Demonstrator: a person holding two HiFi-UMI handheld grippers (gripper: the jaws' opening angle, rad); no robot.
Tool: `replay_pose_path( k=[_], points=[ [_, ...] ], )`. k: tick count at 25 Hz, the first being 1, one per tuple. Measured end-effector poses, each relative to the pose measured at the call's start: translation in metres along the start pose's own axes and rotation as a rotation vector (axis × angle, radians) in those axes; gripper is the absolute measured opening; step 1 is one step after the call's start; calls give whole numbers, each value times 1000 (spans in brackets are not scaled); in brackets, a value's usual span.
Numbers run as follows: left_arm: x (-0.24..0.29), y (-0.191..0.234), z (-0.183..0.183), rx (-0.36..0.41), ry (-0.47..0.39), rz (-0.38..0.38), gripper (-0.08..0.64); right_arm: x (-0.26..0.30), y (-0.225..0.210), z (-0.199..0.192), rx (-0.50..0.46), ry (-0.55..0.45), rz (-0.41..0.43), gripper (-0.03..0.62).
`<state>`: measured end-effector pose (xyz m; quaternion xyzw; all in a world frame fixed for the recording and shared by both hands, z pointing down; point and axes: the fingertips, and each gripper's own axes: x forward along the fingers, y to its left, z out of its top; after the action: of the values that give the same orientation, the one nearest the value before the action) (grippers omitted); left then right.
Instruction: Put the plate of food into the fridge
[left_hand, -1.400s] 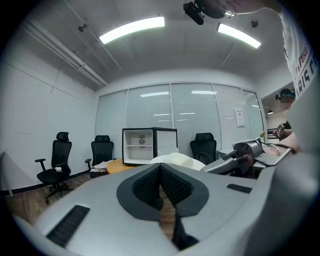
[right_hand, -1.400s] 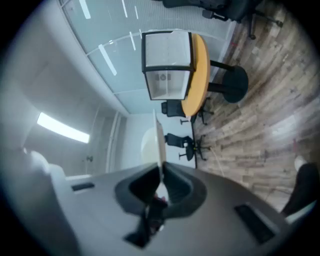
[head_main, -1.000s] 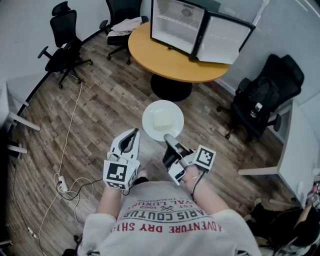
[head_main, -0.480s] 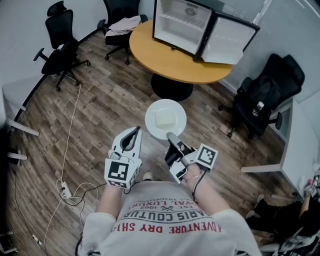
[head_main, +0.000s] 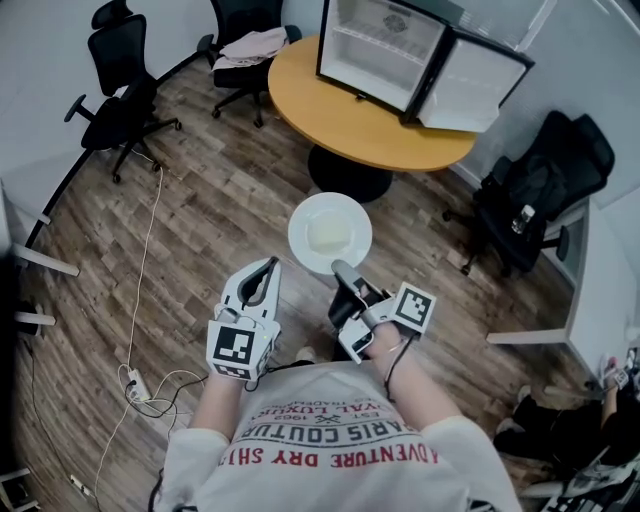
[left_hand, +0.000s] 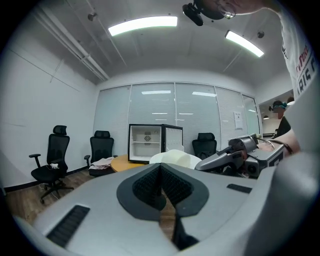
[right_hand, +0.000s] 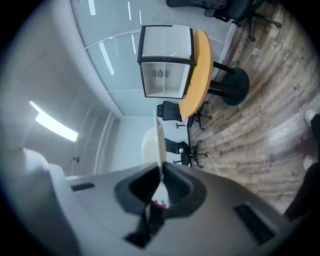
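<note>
head view: the right gripper (head_main: 341, 270) had its fingers clamped on the near rim of a white plate (head_main: 306, 222), which it held out level above the wood floor (head_main: 210, 200), at 12 o'clock from the person's hands. a pale block of food (head_main: 328, 236) lay in the middle of the plate. the left gripper (head_main: 268, 266) hung at 9 o'clock of the right one, near the plate but apart from it; in the left gripper view its fingers were pressed together with nothing between them. in the right gripper view the plate showed edge-on, its thin rim pinched between the two pads. the mini fridge (head_main: 385, 45) stood on a round orange table (head_main: 350, 125) at 12 o'clock beyond the plate and well apart from it, its door (head_main: 470, 85) swung open toward 3 o'clock and its shelves white inside. black office chairs stood around the room: one (head_main: 115, 95) at 10 o'clock, another (head_main: 540, 185) at 3 o'clock. a white cable (head_main: 140, 270) trailed across the floor at 9 o'clock.
</note>
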<state>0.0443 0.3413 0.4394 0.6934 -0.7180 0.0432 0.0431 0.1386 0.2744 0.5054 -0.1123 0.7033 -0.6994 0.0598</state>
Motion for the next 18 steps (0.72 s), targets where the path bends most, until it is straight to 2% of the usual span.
replay_pose_path(
  k=[3,9,18],
  points=[
    [8,11,-2,-4,4,13,26,16,0,3,-24,28,-7,38],
    [40,35,-6,-9,11,51,26,53,-9,24,18,72,-4,38],
    [141,78,22,8,-9,103,26,127,1,115,14,119,14,38]
  ],
)
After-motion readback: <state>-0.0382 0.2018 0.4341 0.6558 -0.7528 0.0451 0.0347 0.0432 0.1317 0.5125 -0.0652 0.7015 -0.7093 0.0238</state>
